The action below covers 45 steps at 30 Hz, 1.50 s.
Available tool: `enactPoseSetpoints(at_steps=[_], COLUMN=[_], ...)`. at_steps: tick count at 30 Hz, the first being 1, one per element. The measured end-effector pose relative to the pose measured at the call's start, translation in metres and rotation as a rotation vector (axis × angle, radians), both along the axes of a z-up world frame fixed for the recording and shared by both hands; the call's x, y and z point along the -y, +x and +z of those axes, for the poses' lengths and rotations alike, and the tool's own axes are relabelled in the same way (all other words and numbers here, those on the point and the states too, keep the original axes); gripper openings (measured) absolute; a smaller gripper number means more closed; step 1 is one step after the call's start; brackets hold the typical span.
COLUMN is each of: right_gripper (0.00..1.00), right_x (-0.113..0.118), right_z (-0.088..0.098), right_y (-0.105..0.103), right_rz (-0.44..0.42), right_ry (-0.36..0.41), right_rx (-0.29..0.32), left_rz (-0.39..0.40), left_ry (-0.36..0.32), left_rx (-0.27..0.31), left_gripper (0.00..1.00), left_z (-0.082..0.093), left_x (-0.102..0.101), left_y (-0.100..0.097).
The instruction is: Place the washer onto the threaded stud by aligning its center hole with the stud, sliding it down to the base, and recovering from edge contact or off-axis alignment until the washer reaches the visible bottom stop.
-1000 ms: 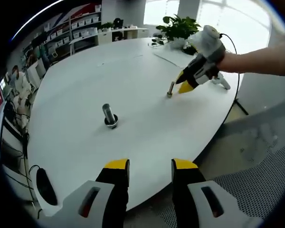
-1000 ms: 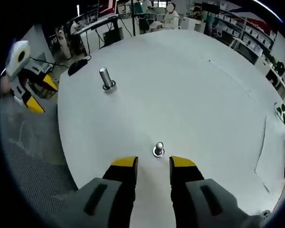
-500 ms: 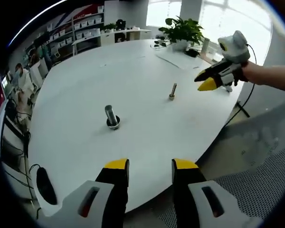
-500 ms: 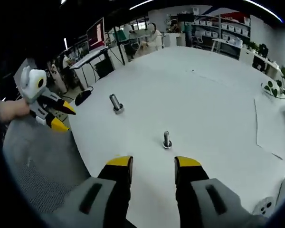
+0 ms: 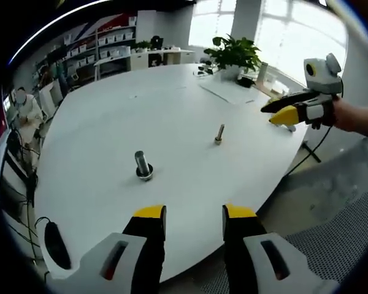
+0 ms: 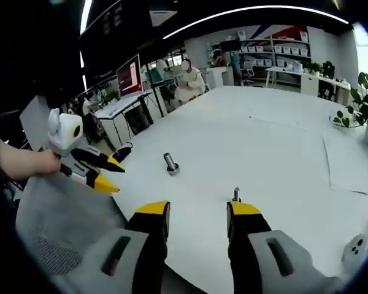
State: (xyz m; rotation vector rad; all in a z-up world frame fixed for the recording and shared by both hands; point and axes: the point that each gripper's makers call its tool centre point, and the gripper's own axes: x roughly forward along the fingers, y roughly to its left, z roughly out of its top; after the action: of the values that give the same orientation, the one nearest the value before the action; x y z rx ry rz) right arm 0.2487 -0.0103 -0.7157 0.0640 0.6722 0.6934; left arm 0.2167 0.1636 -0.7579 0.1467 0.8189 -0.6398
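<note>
Washer (image 5: 144, 176) is seen seated at the base of the thick stud (image 5: 141, 163) on the white table (image 5: 110, 122) — judged thin, rigid, slippery steel, best pinched by its rim; both grippers (image 5: 193, 214) (image 6: 198, 211) are parted, nothing held.

A thick threaded stud (image 5: 142, 165) stands upright on the white table (image 5: 172, 110), a metal washer (image 5: 145, 176) ringing its base. A thinner stud (image 5: 219, 133) stands upright farther along the table, well apart, nearer the table's edge.
</note>
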Motion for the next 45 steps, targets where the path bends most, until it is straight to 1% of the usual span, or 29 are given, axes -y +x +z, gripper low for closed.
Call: enactPoseSetpoints(at_steps=[4, 6, 8, 10, 11, 12, 14, 16, 17, 18, 20, 21, 22, 24, 25, 28, 30, 32, 36, 41, 45], right_gripper=[0.39, 0.4, 0.39, 0.39, 0.39, 0.39, 0.39, 0.39, 0.39, 0.39, 0.39, 0.39, 0.39, 0.38, 0.37, 0.37, 0.37, 0.37, 0.37, 0.38, 0.38], right_x=[-0.009, -0.017, -0.024, -0.022, -0.02, -0.019, -0.018, -0.018, -0.018, -0.016, -0.018, -0.019, -0.021, -0.025, -0.027, -0.032, -0.033, -0.031, -0.024, -0.018, -0.015], right_z=[0.001, 0.0, 0.001, -0.002, -0.003, -0.002, 0.004, 0.004, 0.002, -0.003, -0.013, -0.015, -0.016, -0.014, -0.013, -0.016, -0.015, -0.015, -0.017, -0.016, -0.019], right_y=[-0.003, -0.01, -0.013, -0.012, -0.011, -0.01, -0.009, -0.01, -0.01, -0.01, -0.015, -0.015, -0.015, -0.014, -0.014, -0.015, -0.015, -0.014, -0.011, -0.008, -0.008], right_rz=[-0.027, -0.027, -0.022, -0.029, -0.037, -0.063, -0.092, -0.093, -0.091, -0.078, -0.019, -0.002, 0.032, 0.054, 0.054, 0.064, 0.08, 0.077, 0.049, 0.022, 0.016], right_ry=[0.01, 0.019, 0.032, 0.002, 0.003, 0.015, 0.04, 0.036, 0.02, -0.016, -0.078, -0.102, -0.134, -0.158, -0.159, -0.163, -0.173, -0.182, -0.184, -0.183, -0.2], right_rx=[-0.006, -0.039, -0.03, -0.028, -0.03, -0.041, -0.029, -0.02, -0.006, 0.01, 0.008, 0.019, 0.043, 0.067, 0.08, 0.075, 0.09, 0.1, 0.091, 0.093, 0.084], left_rz=[0.001, -0.002, -0.002, 0.001, 0.003, 0.006, 0.01, 0.016, 0.025, 0.031, 0.048, 0.049, 0.048, 0.043, 0.041, 0.046, 0.05, 0.055, 0.067, 0.079, 0.081], left_ry=[-0.004, 0.002, 0.01, 0.011, 0.009, 0.004, -0.001, -0.006, -0.013, -0.019, -0.037, -0.039, -0.04, -0.038, -0.039, -0.05, -0.058, -0.068, -0.077, -0.073, -0.066], left_rx=[0.012, 0.021, 0.023, 0.032, 0.038, 0.044, 0.053, 0.057, 0.061, 0.062, 0.064, 0.064, 0.065, 0.07, 0.074, 0.082, 0.089, 0.097, 0.101, 0.104, 0.096], left_gripper=[0.35, 0.35, 0.35, 0.35, 0.35, 0.35, 0.35, 0.35, 0.35, 0.35, 0.35, 0.35, 0.35, 0.35, 0.35, 0.35, 0.35, 0.35, 0.35, 0.35, 0.36], left_z=[0.003, 0.003, 0.003, 0.004, 0.005, 0.007, 0.01, 0.011, 0.012, 0.013, 0.015, 0.015, 0.015, 0.016, 0.017, 0.019, 0.022, 0.025, 0.026, 0.026, 0.023], left_x=[0.0, -0.001, -0.003, -0.004, -0.005, -0.005, -0.005, -0.005, -0.006, -0.007, -0.008, -0.008, -0.008, -0.007, -0.007, -0.008, -0.008, -0.007, -0.008, -0.01, -0.011], left_y=[0.002, 0.004, 0.006, 0.008, 0.008, 0.009, 0.011, 0.013, 0.014, 0.015, 0.015, 0.015, 0.015, 0.016, 0.016, 0.018, 0.019, 0.019, 0.02, 0.02, 0.021])
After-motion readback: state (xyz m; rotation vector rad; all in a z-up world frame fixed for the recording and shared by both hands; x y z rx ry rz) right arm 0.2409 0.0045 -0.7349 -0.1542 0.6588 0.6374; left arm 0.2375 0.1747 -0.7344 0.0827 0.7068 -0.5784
